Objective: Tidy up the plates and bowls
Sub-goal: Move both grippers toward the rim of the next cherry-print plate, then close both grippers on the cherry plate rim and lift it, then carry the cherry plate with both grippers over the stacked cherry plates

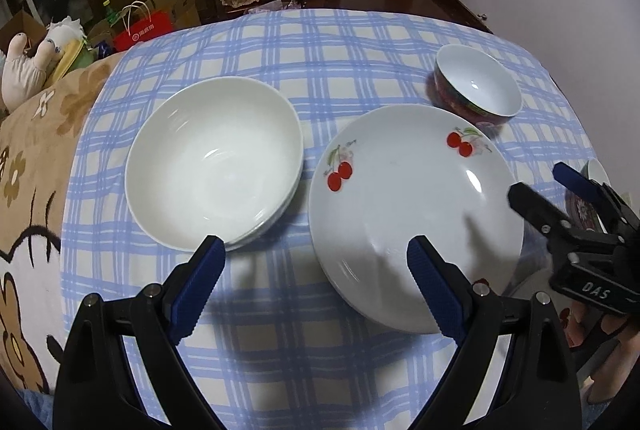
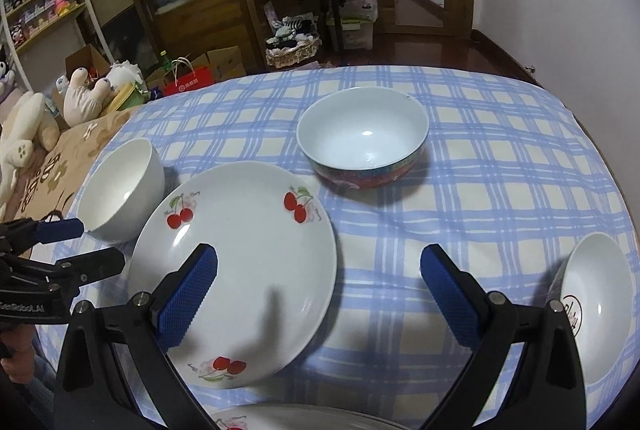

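The checked cloth (image 2: 500, 158) covers what appears to be a soft, padded surface rather than a hard worktop; crockery set on it may tilt or rock when touched.

The cherry plate (image 2: 240, 262) lies near centre, empty. In the left wrist view it appears to sit on further plates, though the stack edge is blurred. Another plate rim (image 2: 288, 418) shows at the bottom edge of the right wrist view, nearest the operator.

The white bowl (image 1: 216, 162) sits just beside the plate on its left, seemingly nested in another. The red-patterned bowl (image 2: 364, 146) stands beyond the plate, apart from it. A small lettered bowl (image 2: 592, 306) sits tilted at the right margin.

Left gripper (image 1: 316, 286): fingers wide apart, holding nothing, hovering between white bowl and plate. Right gripper (image 2: 320, 290): fingers wide apart, empty, its left finger over the plate.

Risks, as judged:
- Glazed rims may slip from a shallow pinch.
- Pressing one rim into the soft bedding may tip the piece.
- The two grippers are close; a shared reach for the plate may cause collision.
- The tilted small bowl may roll if nudged.
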A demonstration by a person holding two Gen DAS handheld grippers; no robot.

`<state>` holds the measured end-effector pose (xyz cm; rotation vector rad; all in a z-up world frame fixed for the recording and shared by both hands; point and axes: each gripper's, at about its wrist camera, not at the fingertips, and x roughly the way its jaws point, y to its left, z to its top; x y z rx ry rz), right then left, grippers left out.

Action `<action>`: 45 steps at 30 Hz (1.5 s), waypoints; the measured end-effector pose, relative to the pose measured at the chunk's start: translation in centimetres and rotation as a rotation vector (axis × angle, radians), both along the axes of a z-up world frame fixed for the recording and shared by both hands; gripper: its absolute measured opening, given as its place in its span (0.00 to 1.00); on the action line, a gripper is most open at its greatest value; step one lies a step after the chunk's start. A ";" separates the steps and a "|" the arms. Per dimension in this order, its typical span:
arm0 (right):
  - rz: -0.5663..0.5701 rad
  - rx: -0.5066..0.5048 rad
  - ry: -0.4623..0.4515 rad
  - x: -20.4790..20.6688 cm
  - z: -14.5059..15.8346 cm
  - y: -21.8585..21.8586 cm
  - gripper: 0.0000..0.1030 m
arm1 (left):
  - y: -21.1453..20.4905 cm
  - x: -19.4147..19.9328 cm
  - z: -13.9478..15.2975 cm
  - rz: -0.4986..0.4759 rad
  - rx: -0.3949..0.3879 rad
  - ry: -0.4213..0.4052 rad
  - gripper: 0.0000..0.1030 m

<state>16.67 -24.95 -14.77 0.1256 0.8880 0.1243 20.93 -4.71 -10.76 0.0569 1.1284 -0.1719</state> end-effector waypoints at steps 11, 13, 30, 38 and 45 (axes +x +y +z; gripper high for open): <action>0.001 -0.005 0.049 0.3 -0.9 -0.2 0.89 | 0.4 -0.5 -0.4 0.017 -0.077 0.075 0.51; -0.002 0.014 0.074 0.4 -1.3 -0.6 0.84 | 0.4 -0.5 -0.8 0.018 -0.087 0.090 0.47; 0.008 0.076 0.108 0.7 -3.0 -1.2 0.19 | -0.5 0.7 -5.5 0.000 -0.072 0.119 0.21; 0.023 0.043 0.103 0.9 -3.1 -0.3 0.18 | -0.7 0.8 -5.5 -0.001 -0.068 0.069 0.19; 0.038 0.031 0.081 0.5 -2.8 -0.1 0.18 | -0.6 0.5 -5.4 0.006 -0.059 0.055 0.19</action>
